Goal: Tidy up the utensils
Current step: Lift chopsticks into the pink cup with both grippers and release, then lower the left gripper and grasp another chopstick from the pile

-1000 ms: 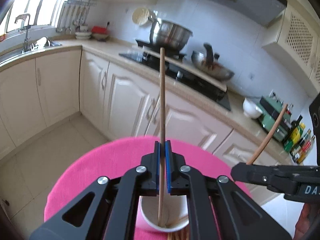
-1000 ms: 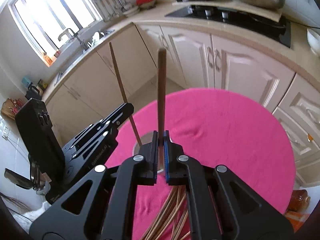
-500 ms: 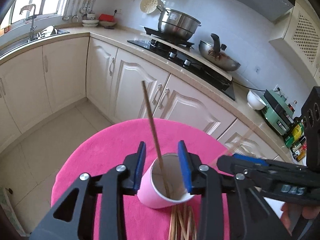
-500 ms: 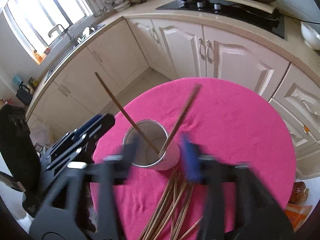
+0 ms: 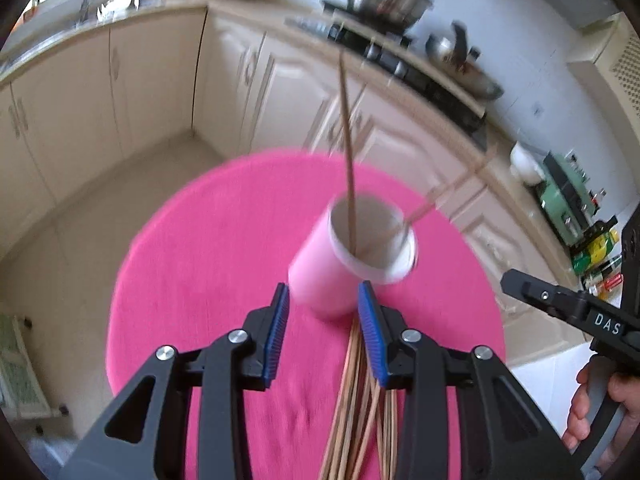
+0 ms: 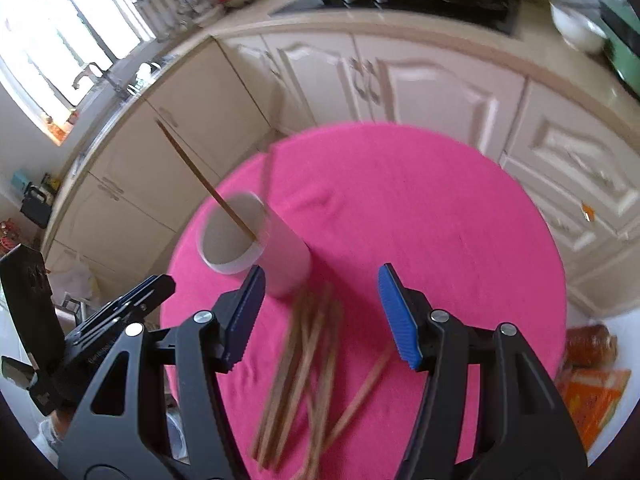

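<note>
Chopsticks point(image 6: 304, 372) lie in a loose bundle on the pink round table point(image 6: 440, 208), in the lower middle of the right wrist view, just below the pink cup point(image 6: 256, 240). The cup stands at centre left of that frame, and I see one chopstick point(image 6: 200, 176) leaning out of its mouth toward the upper left, resting on the rim because it is longer than the cup is deep. In the left wrist view a second, blurred stick point(image 5: 452, 190) slants from the cup to the right.

My right gripper point(image 6: 320, 316) has its jaws wide apart, holding nothing, above the bundle; I judge it is placed there to pick the next stick. My left gripper point(image 5: 324, 332) is also spread and empty, its blue pads either side of the cup's base without touching it.

Most sticks are not yet in the cup, so I judge the sorting is at an early stage. Motion blur softens the pile, so I cannot count it.
</note>
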A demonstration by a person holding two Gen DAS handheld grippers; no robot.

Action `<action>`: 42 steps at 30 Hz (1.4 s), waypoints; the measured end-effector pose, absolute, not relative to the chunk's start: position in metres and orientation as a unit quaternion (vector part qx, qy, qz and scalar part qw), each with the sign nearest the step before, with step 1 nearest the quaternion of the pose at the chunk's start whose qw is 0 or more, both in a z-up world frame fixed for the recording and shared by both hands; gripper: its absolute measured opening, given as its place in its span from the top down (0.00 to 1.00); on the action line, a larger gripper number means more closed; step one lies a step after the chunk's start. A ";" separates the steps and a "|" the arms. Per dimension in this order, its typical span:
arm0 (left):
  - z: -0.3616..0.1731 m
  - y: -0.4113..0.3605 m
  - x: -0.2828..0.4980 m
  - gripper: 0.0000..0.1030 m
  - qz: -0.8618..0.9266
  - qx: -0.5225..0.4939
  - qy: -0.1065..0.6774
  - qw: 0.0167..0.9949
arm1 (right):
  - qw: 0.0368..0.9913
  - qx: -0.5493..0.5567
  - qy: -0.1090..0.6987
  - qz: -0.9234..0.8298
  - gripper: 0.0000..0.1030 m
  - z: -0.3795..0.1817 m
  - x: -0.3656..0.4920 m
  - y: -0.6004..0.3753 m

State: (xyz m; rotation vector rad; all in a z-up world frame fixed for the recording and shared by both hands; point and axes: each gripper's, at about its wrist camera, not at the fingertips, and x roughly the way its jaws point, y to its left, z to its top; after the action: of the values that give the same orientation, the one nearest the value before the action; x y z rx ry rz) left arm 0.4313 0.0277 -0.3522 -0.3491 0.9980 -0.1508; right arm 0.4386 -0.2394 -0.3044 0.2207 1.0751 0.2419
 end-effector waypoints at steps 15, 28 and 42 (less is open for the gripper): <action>-0.449 -0.033 0.418 0.66 -0.131 -0.071 0.642 0.752 | 0.789 0.127 0.596 0.081 0.43 -0.383 0.388 -0.267; -0.461 -0.025 0.421 0.89 -0.137 -0.090 0.664 0.730 | 0.769 0.138 0.619 0.079 0.43 -0.400 0.385 -0.273; -0.457 0.004 0.410 0.89 -0.138 -0.148 0.672 0.713 | 0.747 0.144 0.644 0.084 0.43 -0.419 0.389 -0.259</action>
State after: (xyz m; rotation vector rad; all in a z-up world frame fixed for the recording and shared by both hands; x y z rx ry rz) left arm 0.4102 0.0038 -0.4569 -0.3272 1.4894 -0.3066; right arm 0.3892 -0.2593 -0.4188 0.3161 1.4094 0.1831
